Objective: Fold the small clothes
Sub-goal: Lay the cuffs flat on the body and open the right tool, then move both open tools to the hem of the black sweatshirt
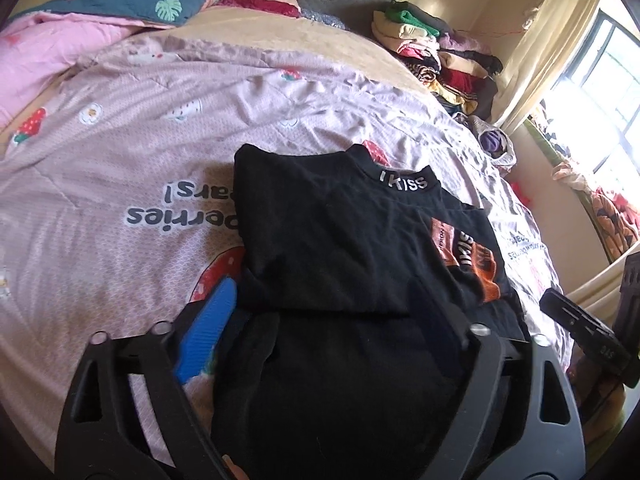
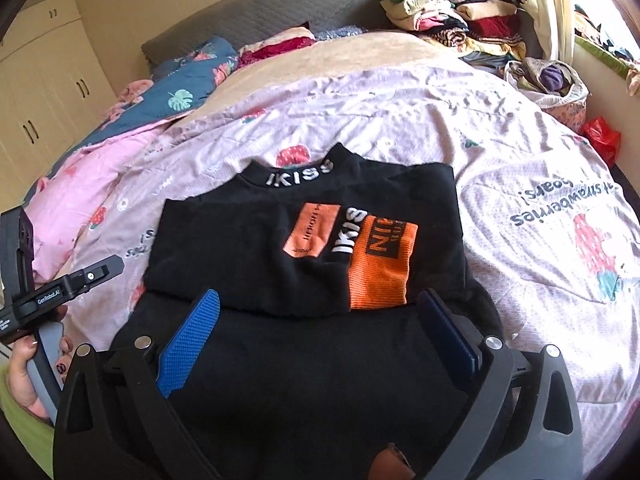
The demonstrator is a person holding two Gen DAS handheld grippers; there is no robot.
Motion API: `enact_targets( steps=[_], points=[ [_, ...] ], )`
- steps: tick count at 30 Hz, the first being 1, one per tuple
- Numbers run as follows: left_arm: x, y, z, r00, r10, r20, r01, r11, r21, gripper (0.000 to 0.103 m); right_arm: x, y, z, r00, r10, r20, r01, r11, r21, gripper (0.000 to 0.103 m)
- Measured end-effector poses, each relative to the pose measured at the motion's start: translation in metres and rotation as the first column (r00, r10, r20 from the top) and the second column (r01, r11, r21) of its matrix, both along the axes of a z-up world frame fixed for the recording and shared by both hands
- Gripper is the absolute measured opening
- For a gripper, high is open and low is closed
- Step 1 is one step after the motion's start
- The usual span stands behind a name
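The black top (image 2: 312, 248) lies half-folded at the bed's (image 2: 500, 152) near edge; both grippers (image 1: 320, 320) (image 2: 320, 328) hover, jaws apart, seemingly unclamped.

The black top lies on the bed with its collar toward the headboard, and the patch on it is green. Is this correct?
Not quite: the patch on the black top is orange, as the right wrist view shows. The top does lie on the bed, collar toward the headboard.

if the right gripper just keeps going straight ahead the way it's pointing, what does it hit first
Most likely the black top itself: the open right gripper already straddles its near folded edge, with the orange patch just ahead. Depth is unclear.
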State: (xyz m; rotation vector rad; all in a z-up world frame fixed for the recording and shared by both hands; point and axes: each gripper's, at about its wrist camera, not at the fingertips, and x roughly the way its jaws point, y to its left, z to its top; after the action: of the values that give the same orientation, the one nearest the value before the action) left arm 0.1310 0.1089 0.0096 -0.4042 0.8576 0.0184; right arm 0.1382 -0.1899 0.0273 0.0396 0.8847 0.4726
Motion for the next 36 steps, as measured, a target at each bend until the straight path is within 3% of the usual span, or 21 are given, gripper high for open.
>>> enact_targets(
  steps=[4,19,36],
  points=[
    [-0.007,0.0,0.009,1.0,0.009,0.009,-0.009,1.0,0.015,0.093,-0.011,-0.005,0.014,0.999,0.005,0.035,-0.006,1.0,0.022,0.098],
    [-0.055,-0.008,0.043,0.997,0.007,0.078,-0.008,1.0,0.019,0.093,-0.06,-0.022,0.054,0.991,0.02,0.131,-0.025,0.999,0.032,0.099],
    [-0.09,-0.014,0.046,0.997,-0.026,0.071,0.023,0.999,0.041,0.093,-0.107,-0.037,0.062,0.982,0.059,0.177,-0.059,0.998,-0.001,0.099]
  ],
)
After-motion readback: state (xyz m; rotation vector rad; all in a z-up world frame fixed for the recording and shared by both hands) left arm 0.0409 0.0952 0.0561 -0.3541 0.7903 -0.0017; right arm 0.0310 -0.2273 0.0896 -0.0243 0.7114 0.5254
